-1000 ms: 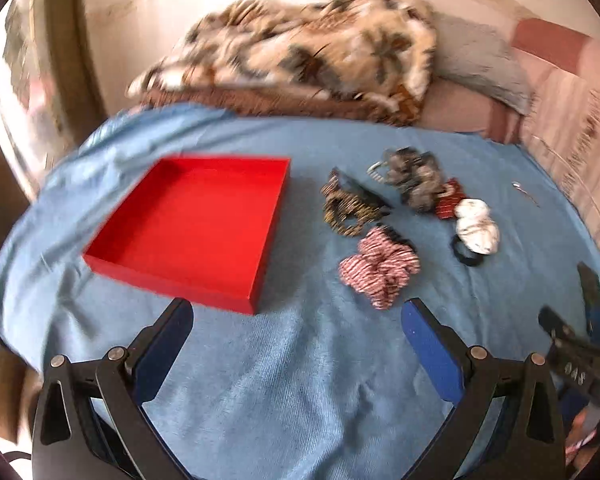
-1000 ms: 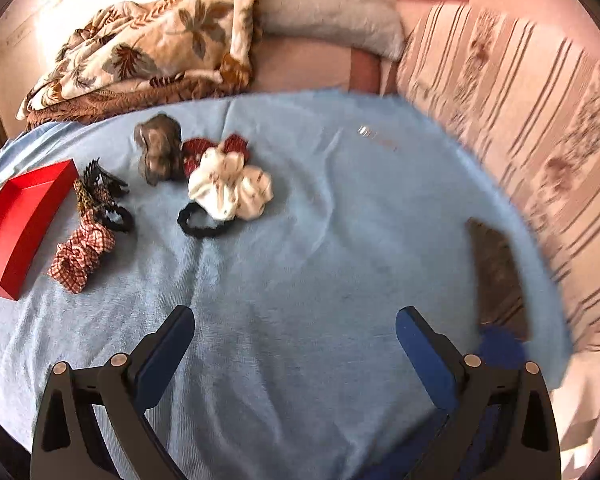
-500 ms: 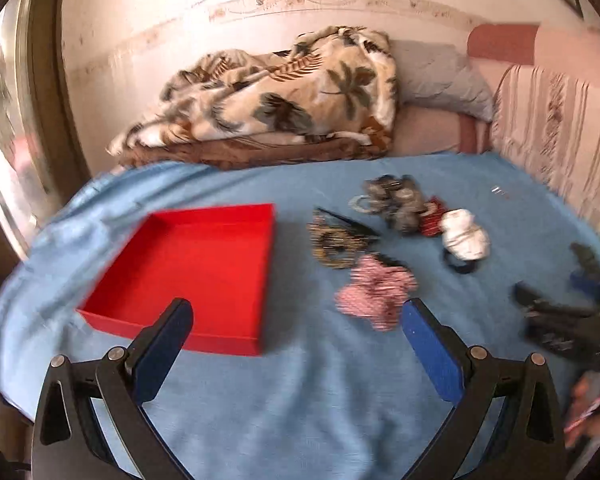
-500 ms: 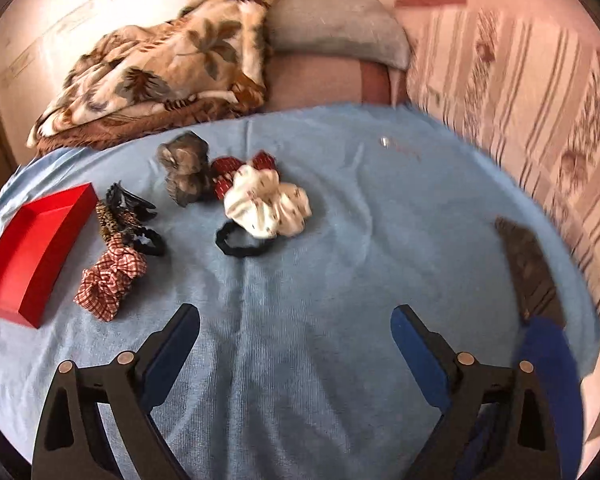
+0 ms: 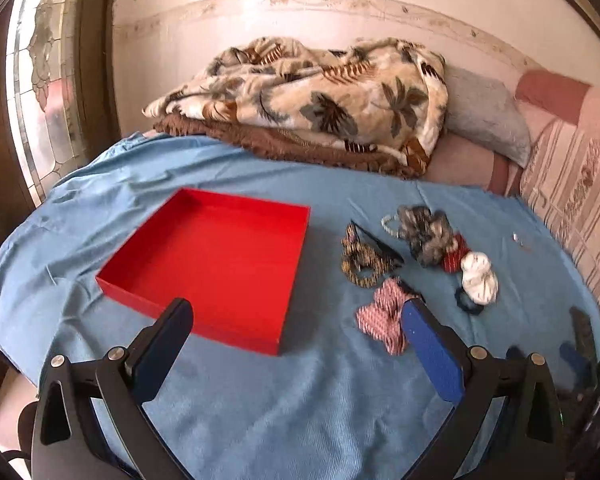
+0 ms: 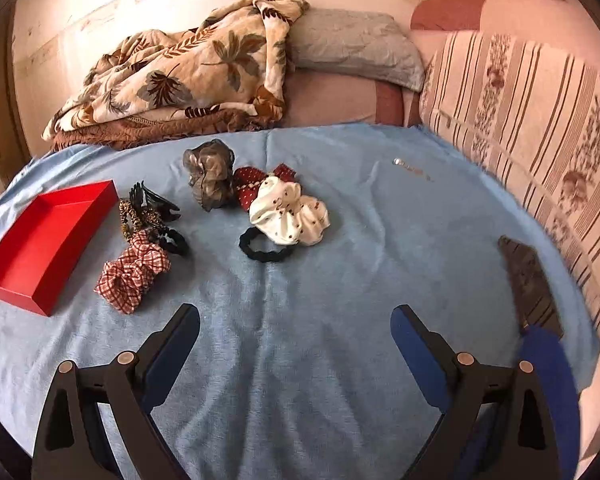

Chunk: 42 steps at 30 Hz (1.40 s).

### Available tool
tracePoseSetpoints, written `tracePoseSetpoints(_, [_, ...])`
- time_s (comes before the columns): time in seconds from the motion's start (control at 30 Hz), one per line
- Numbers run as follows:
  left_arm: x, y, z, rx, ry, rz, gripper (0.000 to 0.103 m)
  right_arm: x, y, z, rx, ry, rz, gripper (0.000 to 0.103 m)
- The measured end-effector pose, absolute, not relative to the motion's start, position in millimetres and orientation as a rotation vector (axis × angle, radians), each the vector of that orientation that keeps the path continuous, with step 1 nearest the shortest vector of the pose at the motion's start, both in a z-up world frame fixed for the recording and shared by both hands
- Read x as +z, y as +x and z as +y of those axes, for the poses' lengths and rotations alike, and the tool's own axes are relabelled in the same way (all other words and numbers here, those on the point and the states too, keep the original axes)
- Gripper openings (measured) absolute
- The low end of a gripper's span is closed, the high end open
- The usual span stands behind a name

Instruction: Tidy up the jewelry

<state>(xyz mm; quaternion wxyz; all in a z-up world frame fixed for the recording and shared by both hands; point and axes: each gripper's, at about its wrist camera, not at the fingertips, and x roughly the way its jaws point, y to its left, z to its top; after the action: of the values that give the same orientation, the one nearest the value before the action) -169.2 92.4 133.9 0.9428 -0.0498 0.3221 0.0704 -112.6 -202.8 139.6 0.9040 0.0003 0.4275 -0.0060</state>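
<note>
Both grippers hover spread wide w/ nothing held: left gripper (image 5: 296,316), right gripper (image 6: 296,318). Red tray (image 5: 152,302) sits on blue cloth (image 6: 380,248). From tray, hair scrunchies cluster at 3 o'clock; checked scrunchie (image 6: 134,270) nearest, white scrunchie (image 6: 288,214) farther.

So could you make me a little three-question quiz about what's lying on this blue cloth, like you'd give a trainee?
1. True or false: the red tray already holds a scrunchie.
2. Which item lies nearest the red tray in the right wrist view?
A. white scrunchie
B. red checked scrunchie
C. grey scrunchie
3. Fill in: the black hair tie lies partly under the ____ scrunchie.

Key:
1. False; the tray is empty.
2. B.
3. White.

Both the left hand-held gripper and the right hand-held gripper are open and hold nothing.
</note>
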Motion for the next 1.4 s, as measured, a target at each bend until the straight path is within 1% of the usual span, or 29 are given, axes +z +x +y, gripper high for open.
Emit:
tracePoseSetpoints(0.23, [119,-170,82,0.093,-0.120,0.723,0.103,128,-113,-208,-0.021,0.039,0.942,0.099])
tracePoseSetpoints(0.4, [114,-168,82,0.094,-0.129,0.755,0.103,126,-114,-213,-0.028,0.053,0.951,0.099])
tracePoseSetpoints(0.8, [105,-167,78,0.129,-0.062,0.791,0.103,121,-116,-205,-0.017,0.033,0.970,0.099])
tracePoseSetpoints(1.13, [102,-168,71,0.142,-0.036,0.781,0.103,114,-114,-206,-0.017,0.040,0.989,0.099])
tracePoseSetpoints(1.4, [85,-158,64,0.089,-0.025,0.892,0.103,108,-113,-213,-0.021,0.063,1.002,0.099])
